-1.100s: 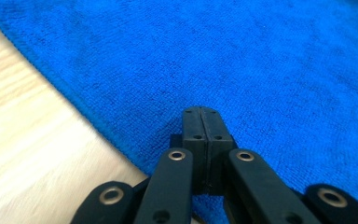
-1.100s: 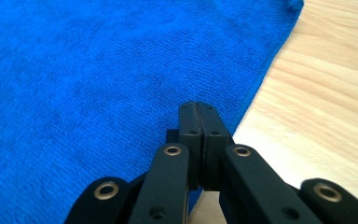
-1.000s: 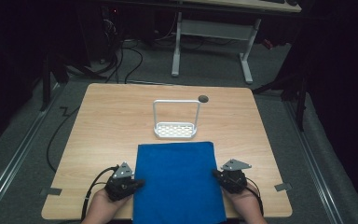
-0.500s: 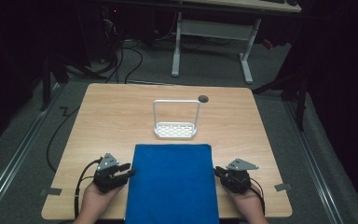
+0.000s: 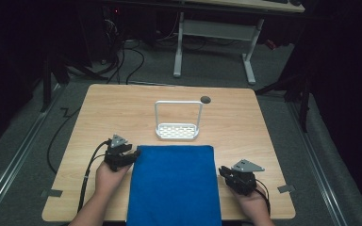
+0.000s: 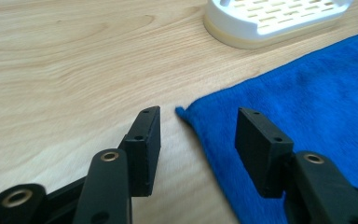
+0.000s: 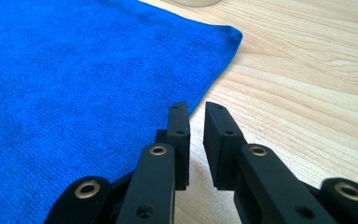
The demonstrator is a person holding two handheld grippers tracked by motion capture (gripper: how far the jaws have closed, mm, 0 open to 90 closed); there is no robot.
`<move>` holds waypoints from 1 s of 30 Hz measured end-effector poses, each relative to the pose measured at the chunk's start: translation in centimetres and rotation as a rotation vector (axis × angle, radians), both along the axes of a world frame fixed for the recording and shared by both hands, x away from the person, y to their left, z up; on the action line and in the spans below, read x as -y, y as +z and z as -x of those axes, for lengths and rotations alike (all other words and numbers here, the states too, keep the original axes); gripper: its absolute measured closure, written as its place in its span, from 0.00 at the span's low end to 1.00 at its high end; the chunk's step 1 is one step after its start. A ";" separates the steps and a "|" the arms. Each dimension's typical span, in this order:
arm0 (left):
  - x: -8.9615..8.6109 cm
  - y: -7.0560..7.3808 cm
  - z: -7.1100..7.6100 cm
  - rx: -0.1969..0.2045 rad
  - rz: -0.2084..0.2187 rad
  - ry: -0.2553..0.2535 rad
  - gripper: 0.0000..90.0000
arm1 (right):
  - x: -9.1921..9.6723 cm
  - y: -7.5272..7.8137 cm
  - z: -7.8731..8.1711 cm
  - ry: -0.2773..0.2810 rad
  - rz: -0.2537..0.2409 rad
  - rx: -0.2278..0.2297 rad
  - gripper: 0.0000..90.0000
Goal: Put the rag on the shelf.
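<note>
A blue towel [image 5: 174, 183] lies flat on the wooden table [image 5: 122, 108], its near end hanging over the front edge. My left gripper [image 5: 134, 154] sits at the towel's far left corner. In the left gripper view it [image 6: 198, 126] stands open, with the corner of the towel [image 6: 307, 102] between the jaws. My right gripper [image 5: 222, 170] rests at the towel's right edge. In the right gripper view it [image 7: 196, 116] has its jaws a narrow gap apart over bare wood, next to the towel [image 7: 74, 70], holding nothing.
A white perforated rack [image 5: 178, 131] with a tall wire handle stands just beyond the towel's far edge; its base [image 6: 270, 18] is close ahead of the left gripper. A small dark round hole [image 5: 205, 99] marks the table's far side. Cables trail off the left edge.
My left gripper has moved away from the person along the towel's left edge to its far corner. The right gripper has hardly moved. The towel lies as before.
</note>
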State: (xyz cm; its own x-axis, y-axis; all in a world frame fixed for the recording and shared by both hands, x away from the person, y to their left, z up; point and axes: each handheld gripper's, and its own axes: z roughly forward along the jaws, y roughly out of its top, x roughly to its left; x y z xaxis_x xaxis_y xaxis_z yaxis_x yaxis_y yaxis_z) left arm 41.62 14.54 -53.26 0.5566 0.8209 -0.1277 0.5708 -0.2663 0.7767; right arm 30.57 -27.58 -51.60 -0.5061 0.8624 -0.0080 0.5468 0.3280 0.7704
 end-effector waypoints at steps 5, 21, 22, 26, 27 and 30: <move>1.0 -0.2 -0.7 -0.014 -0.030 0.010 0.62 | 0.1 0.0 -0.2 -0.007 -0.013 -0.003 0.88; 1.1 -0.3 -0.5 -0.021 -0.025 -0.053 0.97 | -1.6 0.1 -5.7 -0.119 -0.038 -0.063 0.63; 1.0 -0.3 -0.5 -0.021 -0.024 -0.053 0.97 | -1.7 0.0 -6.2 -0.125 -0.025 -0.059 0.63; 1.0 -0.3 -0.5 -0.026 -0.017 -0.052 0.97 | -2.1 -0.2 -8.0 -0.141 -0.018 -0.061 0.62; 1.0 -0.3 -0.5 -0.025 -0.017 -0.052 0.97 | -2.6 -0.4 -9.1 -0.148 -0.012 -0.080 0.61; 1.0 -0.3 -0.5 -0.026 -0.015 -0.052 0.97 | -3.1 -0.9 -10.0 -0.155 -0.001 -0.102 0.61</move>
